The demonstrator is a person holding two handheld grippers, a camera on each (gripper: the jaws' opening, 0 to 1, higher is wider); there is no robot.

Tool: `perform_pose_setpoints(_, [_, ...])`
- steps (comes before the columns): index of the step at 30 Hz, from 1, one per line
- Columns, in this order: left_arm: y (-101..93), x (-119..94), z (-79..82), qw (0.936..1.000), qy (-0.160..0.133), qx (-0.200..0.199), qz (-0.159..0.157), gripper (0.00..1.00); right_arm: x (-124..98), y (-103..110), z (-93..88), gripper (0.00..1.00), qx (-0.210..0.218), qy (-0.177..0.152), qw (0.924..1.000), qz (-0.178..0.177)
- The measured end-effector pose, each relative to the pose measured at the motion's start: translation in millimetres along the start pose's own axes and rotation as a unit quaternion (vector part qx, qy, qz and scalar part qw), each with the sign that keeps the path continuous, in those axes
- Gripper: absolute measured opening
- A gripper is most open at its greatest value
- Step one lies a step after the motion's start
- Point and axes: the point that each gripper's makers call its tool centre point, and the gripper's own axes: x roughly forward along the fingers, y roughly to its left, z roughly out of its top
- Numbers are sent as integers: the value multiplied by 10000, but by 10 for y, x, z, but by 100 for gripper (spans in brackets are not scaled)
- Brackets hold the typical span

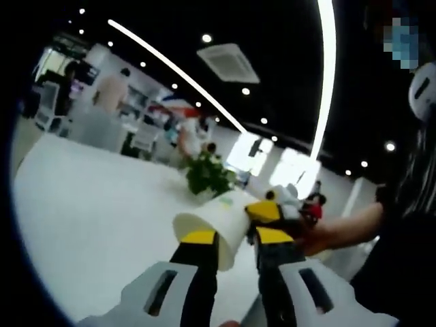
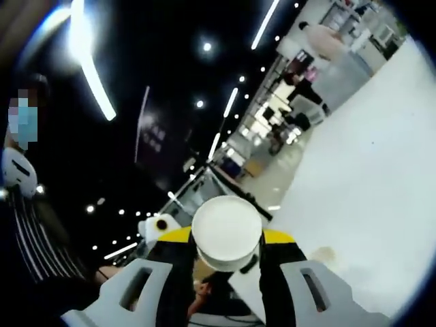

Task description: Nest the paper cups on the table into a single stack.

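Both grippers hold a paper cup in the air, above the white bench.

In the left gripper view, the left gripper (image 1: 235, 235) has its yellow-tipped jaws clamped on a white paper cup (image 1: 219, 223); the cup lies sideways, with its open mouth turned to the left and down. The other gripper (image 1: 278, 201) comes in from the right, touching the far end of this cup, and a forearm (image 1: 340, 228) reaches in behind it. The white bench (image 1: 88, 218) lies below, and a green plant (image 1: 208, 176) stands at its far edge. In the right gripper view, the right gripper (image 2: 227, 240) is clamped on a white cup (image 2: 227, 231), whose round flat bottom faces the camera. The bench (image 2: 368, 177) fills the right side.
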Motion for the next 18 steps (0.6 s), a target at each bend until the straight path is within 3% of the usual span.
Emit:
perform_pose_setpoints(7, [19,-28,-13,10000,9,-50,27,9,7,45,-38,34,85,34,9999,79])
perform_pose_setpoints(18, [-60,-51,-29,9998,42,-98,-160,7,-17,67,-83,34,173,73,9997,185])
